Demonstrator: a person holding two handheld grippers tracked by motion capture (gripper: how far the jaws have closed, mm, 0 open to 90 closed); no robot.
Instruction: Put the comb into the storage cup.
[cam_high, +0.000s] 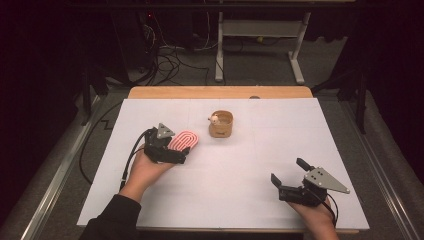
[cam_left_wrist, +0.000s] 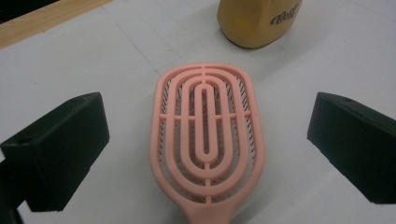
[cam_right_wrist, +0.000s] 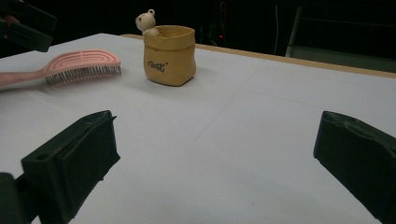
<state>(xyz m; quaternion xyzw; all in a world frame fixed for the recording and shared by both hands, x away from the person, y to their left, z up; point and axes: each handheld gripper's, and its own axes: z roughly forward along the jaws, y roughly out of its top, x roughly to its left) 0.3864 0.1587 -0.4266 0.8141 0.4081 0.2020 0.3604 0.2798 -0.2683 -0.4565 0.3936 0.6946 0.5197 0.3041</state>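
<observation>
1. The left gripper (cam_high: 172, 152) hangs right over the pink hairbrush (cam_left_wrist: 205, 140), jaws spread wide, with one on each side of the brush head and neither touching it.
2. The brush lies bristles down on the white table (cam_high: 235, 170), its handle running back under the gripper.
3. Just past the brush tip, ahead of that gripper, sits a little yellow pot (cam_high: 221, 125) with a bear figure (cam_right_wrist: 147, 22) perched on its rim.
4. The right gripper (cam_high: 289, 175) is well apart from all that, low over bare table, jaws wide and holding nothing.
</observation>
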